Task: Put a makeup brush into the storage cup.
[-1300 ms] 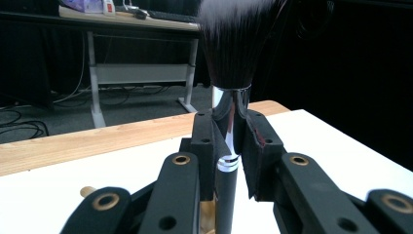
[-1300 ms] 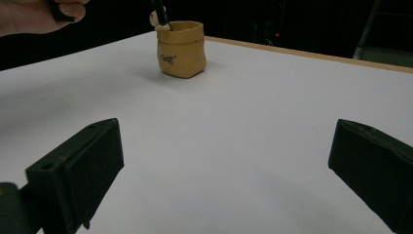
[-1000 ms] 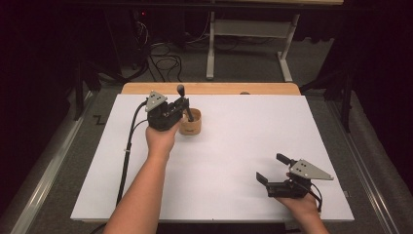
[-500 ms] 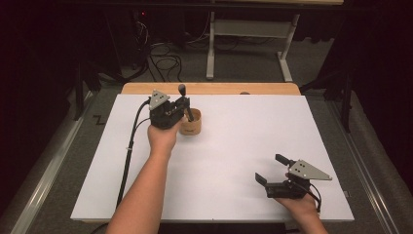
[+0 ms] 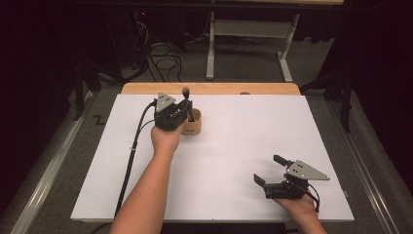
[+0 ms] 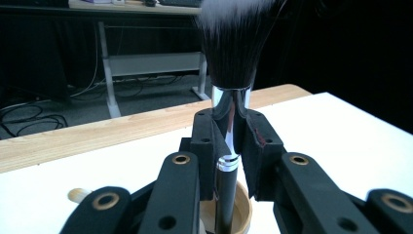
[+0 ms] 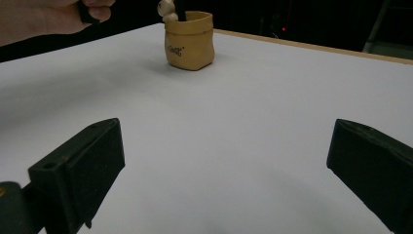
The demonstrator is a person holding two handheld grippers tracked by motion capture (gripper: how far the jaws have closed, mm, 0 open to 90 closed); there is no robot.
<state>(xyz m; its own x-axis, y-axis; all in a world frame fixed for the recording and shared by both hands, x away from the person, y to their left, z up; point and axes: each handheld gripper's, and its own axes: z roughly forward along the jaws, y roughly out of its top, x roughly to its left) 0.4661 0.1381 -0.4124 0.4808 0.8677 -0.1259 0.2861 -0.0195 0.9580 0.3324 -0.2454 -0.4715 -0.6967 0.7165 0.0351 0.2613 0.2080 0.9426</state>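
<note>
High view: a makeup brush is pinched upright by the left tongs over a tan cup at the bench's far side. Pale wooden knobs rise from the cup. The right tongs, spread, are held well apart.

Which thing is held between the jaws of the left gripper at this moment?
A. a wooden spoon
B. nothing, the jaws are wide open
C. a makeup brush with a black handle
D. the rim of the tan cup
C: in the left gripper view the left gripper clamps its jaws on the makeup brush at its shiny metal collar, directly over the tan cup.
</note>
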